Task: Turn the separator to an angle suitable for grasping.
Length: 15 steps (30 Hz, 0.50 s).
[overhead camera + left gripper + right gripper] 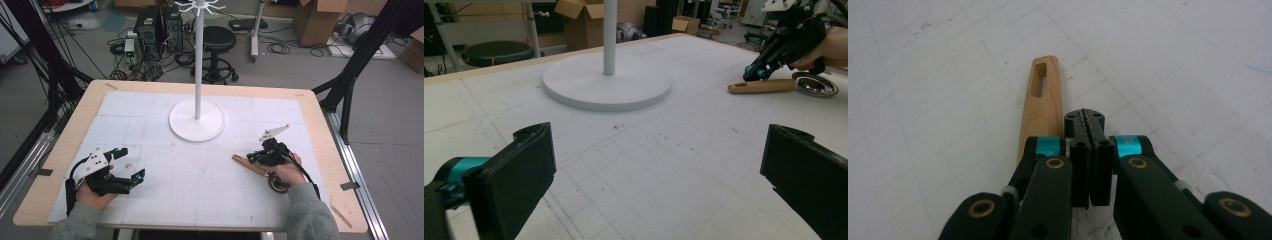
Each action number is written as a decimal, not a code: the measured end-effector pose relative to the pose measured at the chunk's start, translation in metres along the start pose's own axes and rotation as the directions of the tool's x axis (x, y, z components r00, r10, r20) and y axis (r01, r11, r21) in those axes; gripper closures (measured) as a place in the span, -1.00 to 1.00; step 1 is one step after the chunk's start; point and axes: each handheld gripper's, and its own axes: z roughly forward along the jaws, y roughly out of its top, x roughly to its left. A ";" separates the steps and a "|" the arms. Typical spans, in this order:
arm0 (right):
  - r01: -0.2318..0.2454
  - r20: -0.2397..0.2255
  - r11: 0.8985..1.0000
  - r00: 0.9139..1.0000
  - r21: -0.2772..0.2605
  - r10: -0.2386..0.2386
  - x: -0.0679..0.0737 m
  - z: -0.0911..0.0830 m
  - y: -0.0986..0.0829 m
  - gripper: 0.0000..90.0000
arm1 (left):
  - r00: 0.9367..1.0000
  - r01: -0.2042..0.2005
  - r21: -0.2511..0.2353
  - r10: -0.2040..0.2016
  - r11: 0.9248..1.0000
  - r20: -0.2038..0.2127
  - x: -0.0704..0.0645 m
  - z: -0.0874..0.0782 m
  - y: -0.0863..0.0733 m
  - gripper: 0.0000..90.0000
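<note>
A utensil with a wooden handle (249,164) and a round metal bowl (276,182) lies flat on the white mat at the right. My right gripper (253,158) hovers over the handle with its jaws pressed together and nothing between them. In the right gripper view the handle (1040,105), with a slot near its end, lies just left of the right gripper (1090,120). My left gripper (132,162) rests at the mat's left front, jaws wide apart and empty. The left gripper view shows the left gripper (664,175), the handle (761,86), the bowl (815,84) and the right gripper (754,75).
A white stand with a round base (196,125) and a tall pole (199,55) occupies the mat's back centre; its base (606,82) also appears in the left gripper view. The gridded white mat (200,185) covers a wooden table (330,150). Stools, cables and boxes sit on the floor beyond.
</note>
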 end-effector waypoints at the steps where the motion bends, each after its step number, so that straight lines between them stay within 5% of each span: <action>1: 0.001 0.001 1.000 1.000 0.000 -0.001 0.000 0.001 0.001 1.00 | 1.000 0.001 0.000 -0.001 1.000 -0.001 0.000 0.000 0.000 -0.96; 15: 0.041 -0.010 0.999 0.999 0.031 -0.041 0.005 0.005 0.009 1.00 | 1.000 0.003 0.001 -0.003 1.000 -0.006 0.000 -0.004 -0.001 -0.96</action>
